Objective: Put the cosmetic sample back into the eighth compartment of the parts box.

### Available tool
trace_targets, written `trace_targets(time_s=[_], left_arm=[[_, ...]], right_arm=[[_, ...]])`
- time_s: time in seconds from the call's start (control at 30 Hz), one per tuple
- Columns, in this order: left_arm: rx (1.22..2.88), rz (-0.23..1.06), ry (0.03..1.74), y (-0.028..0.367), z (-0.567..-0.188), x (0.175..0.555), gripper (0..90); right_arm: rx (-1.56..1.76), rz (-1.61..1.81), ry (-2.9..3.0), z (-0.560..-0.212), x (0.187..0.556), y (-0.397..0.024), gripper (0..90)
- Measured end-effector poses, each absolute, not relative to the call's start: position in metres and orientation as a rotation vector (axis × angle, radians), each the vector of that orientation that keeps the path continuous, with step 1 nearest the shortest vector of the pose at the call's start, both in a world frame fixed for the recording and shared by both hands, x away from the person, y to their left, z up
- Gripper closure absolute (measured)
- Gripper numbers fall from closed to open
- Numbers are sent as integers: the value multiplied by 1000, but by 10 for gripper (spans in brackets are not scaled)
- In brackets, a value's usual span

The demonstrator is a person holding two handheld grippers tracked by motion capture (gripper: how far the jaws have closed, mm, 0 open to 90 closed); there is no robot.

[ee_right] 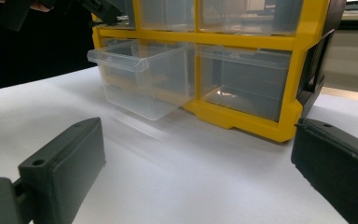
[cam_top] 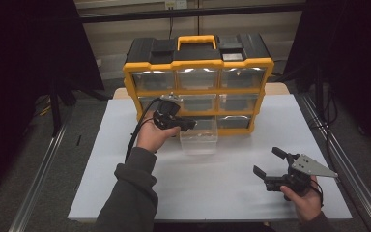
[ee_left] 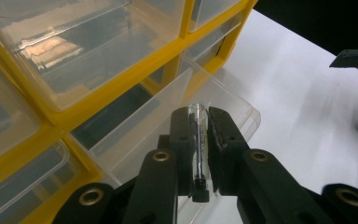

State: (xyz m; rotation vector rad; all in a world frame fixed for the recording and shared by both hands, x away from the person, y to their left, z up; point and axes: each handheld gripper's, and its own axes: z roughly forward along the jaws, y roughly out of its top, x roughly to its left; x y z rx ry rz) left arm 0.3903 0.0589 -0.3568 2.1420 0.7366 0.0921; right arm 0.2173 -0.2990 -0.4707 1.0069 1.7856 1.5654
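My left tool (ee_left: pixel 199 154) is clamped on a small clear vial (ee_left: pixel 198 140) with a dark cap, held over the pulled-out drawer (ee_left: pixel 223 100) of the yellow organizer (cam_top: pixel 198 89) — not yet dropped in. My right tool (cam_top: pixel 276 165) rests apart on the bench (cam_top: pixel 212 188). Left: release, then shut the drawer.

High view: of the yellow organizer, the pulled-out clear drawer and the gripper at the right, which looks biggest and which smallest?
1. Yellow organizer, by far the largest.
2. Right gripper.
3. Clear drawer.
The last two look close in size, and the gripper is nearer the camera, so their order is unsure.
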Motion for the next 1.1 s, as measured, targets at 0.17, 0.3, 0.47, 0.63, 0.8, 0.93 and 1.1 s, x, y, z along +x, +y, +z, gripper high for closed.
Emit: trace_targets(time_s=[0.17, 0.3, 0.47, 0.63, 0.8, 0.93, 1.1], left_arm=[[2150, 103, 739, 57, -359, 392, 811], [2146, 103, 739, 56, -362, 394, 810], [2155, 112, 740, 55, -364, 395, 810], [2158, 113, 742, 52, -366, 395, 810], [2159, 112, 744, 49, -368, 395, 810], [2162, 101, 738, 49, -369, 397, 810], [2167, 101, 737, 48, -370, 397, 810]], right_arm=[[1008, 1566, 1785, -471, 217, -299, 18], [1005, 1566, 1783, -471, 217, -299, 18], [1004, 1566, 1783, -471, 217, -300, 18], [1006, 1568, 1783, -471, 217, -300, 18], [1004, 1568, 1784, -470, 217, -300, 18], [1006, 1567, 1782, -471, 217, -300, 18], [1004, 1568, 1782, -470, 217, -300, 18]])
